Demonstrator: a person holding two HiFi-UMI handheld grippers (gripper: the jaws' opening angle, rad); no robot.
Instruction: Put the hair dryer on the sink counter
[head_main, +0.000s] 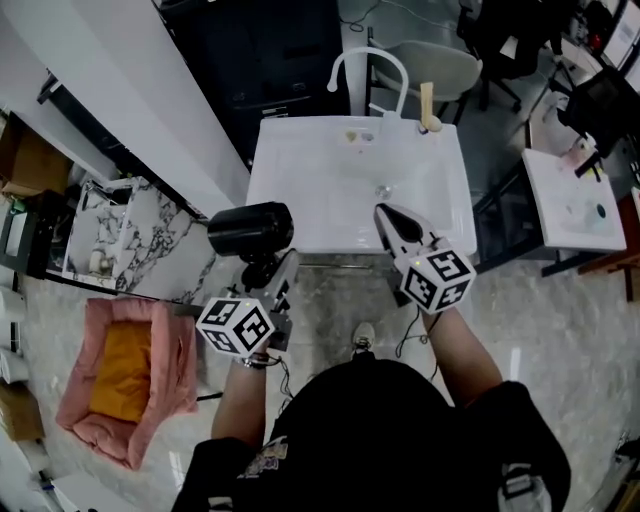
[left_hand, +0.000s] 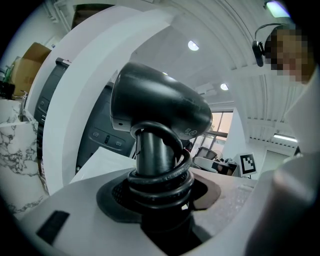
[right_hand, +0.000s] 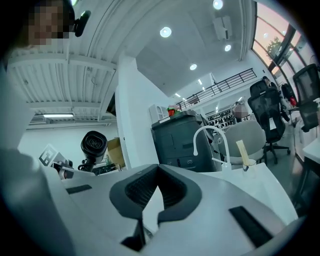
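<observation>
A black hair dryer (head_main: 250, 230) is held up just off the left front corner of the white sink counter (head_main: 300, 200). My left gripper (head_main: 262, 268) is shut on its handle, which has the black cord wound round it. In the left gripper view the hair dryer (left_hand: 160, 107) stands upright out of the left gripper (left_hand: 160, 200), barrel pointing right. My right gripper (head_main: 390, 222) hovers over the counter's front edge, shut with nothing in it. In the right gripper view, the right gripper (right_hand: 157, 185) has its pads meeting, the hair dryer (right_hand: 93, 145) shows at the left and the sink counter (right_hand: 260, 185) lies ahead.
A white curved faucet (head_main: 368, 70) and a cup holding a stick (head_main: 430, 120) stand at the counter's back. A dark cabinet (head_main: 270, 60) is behind it. A pink pet bed (head_main: 125, 380) lies on the floor at left, a second white basin (head_main: 570, 200) at right.
</observation>
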